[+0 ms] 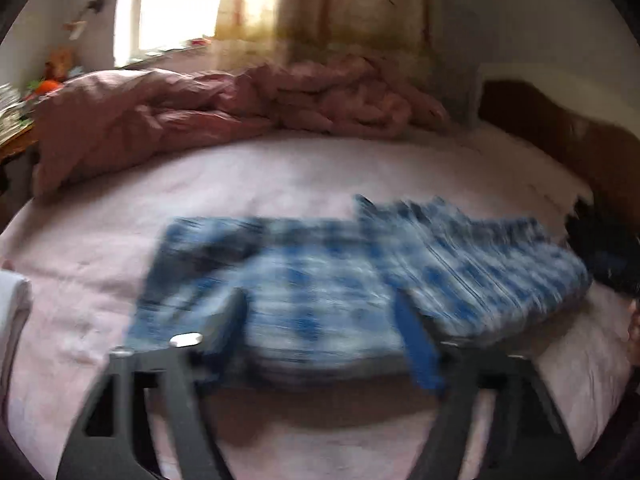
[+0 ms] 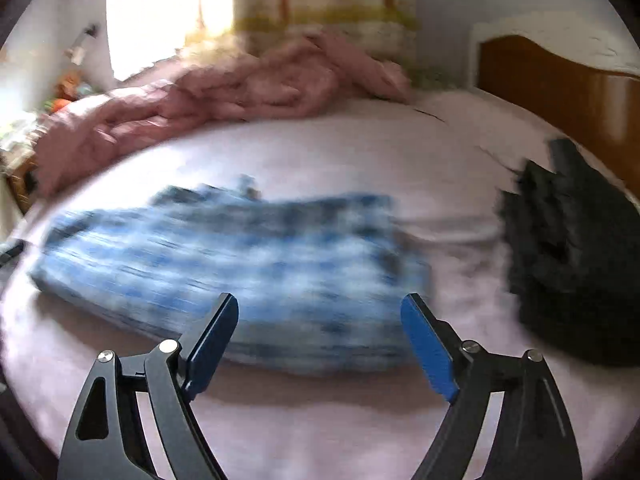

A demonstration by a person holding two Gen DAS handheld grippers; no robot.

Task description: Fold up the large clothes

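From the left wrist camera, the blue-and-white checked cloth garment [image 1: 320, 280] lies on the pale pink bed sheet [image 1: 280, 176], near the front edge, already gathered into a thick, layered bundle with a raised flap on its right half. The left hand-held gripper [image 1: 324, 328] has its fingers spread wide on either side of the bundle's near edge, pinching nothing. The view is badly smeared, so I cannot tell whether the fingers touch the fabric. If they close from here, they could catch only the top layer and drag the stack apart.

From the right wrist camera, the same garment [image 2: 224, 256] spreads left of centre, and the right hand-held gripper [image 2: 320, 320] is likewise splayed open and empty just short of its near-right edge. A black bundle of clothing [image 2: 576, 264] sits at the right of the bed, apart from the checked piece but near enough that a wide sweep to the right could snag it. The crumpled pink duvet [image 2: 240, 88] lies heaped at the far side, well apart. Uneven pulls from the two sides would likely skew the fold or slide the bundle toward the near edge.
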